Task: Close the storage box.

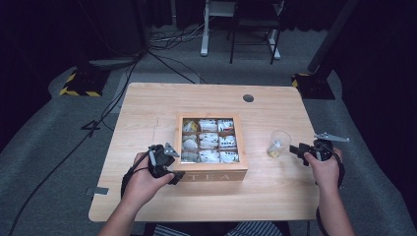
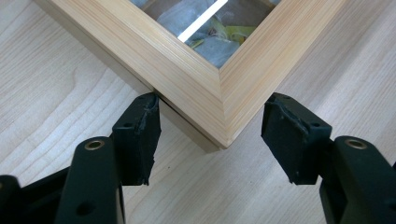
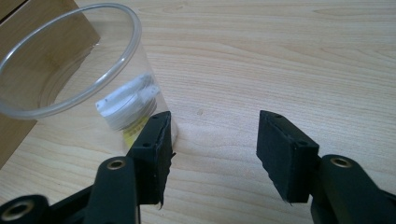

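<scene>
At lower left of the table (image 1: 147, 105), the left gripper (image 1: 164, 164) sits with jaws apart, straddling the near-left corner of the tea box (image 1: 211, 169), which stands mid-frame with packets in its compartments. Right of the box stands a clear cup (image 1: 279, 143) holding a tea bag (image 3: 128, 100). The right gripper (image 1: 301, 150), jaws apart and empty, is just beside the cup at centre right.

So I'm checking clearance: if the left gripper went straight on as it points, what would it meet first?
Most likely the near corner of the wooden tea box, which sits between the open left gripper jaws, just ahead.
</scene>
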Demonstrator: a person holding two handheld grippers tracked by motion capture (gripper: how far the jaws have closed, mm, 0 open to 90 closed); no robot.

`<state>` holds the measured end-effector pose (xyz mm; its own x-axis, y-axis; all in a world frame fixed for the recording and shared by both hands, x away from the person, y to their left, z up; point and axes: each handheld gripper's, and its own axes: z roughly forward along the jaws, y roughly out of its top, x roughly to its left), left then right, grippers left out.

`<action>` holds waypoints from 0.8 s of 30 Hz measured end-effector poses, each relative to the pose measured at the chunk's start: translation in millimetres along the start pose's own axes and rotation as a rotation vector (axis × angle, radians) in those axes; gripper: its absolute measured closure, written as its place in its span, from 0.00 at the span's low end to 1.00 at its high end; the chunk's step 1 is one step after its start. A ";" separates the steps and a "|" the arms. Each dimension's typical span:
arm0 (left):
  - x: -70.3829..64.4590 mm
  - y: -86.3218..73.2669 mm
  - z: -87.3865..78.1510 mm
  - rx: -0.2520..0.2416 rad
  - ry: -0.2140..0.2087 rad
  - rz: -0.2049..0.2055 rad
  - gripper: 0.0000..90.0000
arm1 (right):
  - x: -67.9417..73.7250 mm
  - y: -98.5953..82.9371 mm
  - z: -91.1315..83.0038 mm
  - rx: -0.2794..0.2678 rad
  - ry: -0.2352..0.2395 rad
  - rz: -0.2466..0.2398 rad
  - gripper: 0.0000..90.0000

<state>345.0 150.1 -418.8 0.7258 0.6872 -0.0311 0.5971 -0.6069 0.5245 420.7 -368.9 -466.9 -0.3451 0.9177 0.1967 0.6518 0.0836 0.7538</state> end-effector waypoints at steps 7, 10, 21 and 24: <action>-1.9 -1.8 -7.3 -0.060 0.001 -0.026 0.36 | 1.3 1.5 1.4 -0.002 0.002 -0.007 0.50; -2.4 -3.0 -19.2 -0.098 0.025 -0.022 0.35 | 1.3 2.3 2.1 -0.005 0.004 -0.009 0.49; 21.9 -15.4 -46.6 -0.254 0.114 -0.072 0.25 | 0.2 2.8 7.7 0.006 -0.009 -0.034 0.44; 30.4 -18.5 -47.8 -0.273 0.132 -0.089 0.25 | -1.1 1.5 7.9 0.009 -0.018 -0.039 0.43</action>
<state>339.6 201.3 -388.8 0.6134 0.7896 0.0147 0.5291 -0.4248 0.7346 427.4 -366.7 -470.9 -0.3583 0.9204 0.1563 0.6440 0.1225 0.7551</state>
